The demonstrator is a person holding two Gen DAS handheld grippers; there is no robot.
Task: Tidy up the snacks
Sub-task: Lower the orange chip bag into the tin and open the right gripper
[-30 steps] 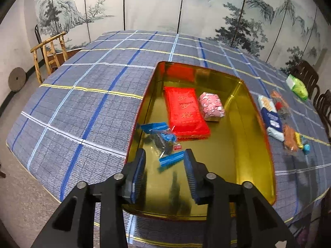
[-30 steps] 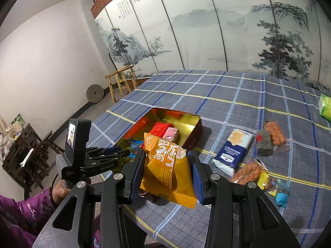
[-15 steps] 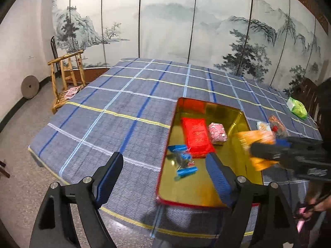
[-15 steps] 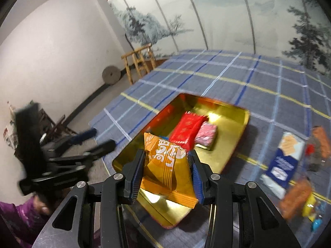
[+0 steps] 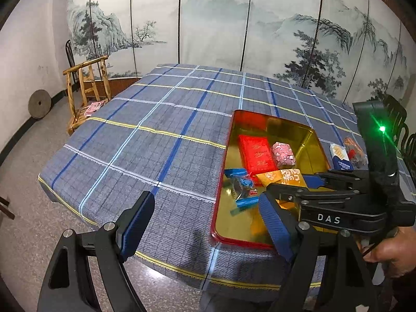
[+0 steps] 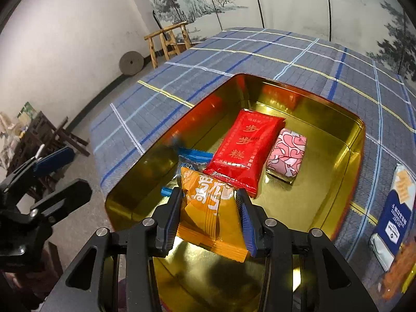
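The left gripper [image 5: 205,226] has spread empty and backed off the gold tin [image 6: 356,140]; the right gripper [image 6: 210,217] has carried the orange snack packet [image 6: 208,215] down over it

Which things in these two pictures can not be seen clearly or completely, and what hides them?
- Blue-wrapped candies, right wrist view: partly behind the orange packet held in the right tongs; print unreadable.
- Orange packet, left wrist view: lower part behind the right tongs' frame.
- Navy biscuit packet, right wrist view: cut by the picture edge.
- Snacks right of the gold tin, left wrist view: behind the right tongs' camera mount, too small to identify.
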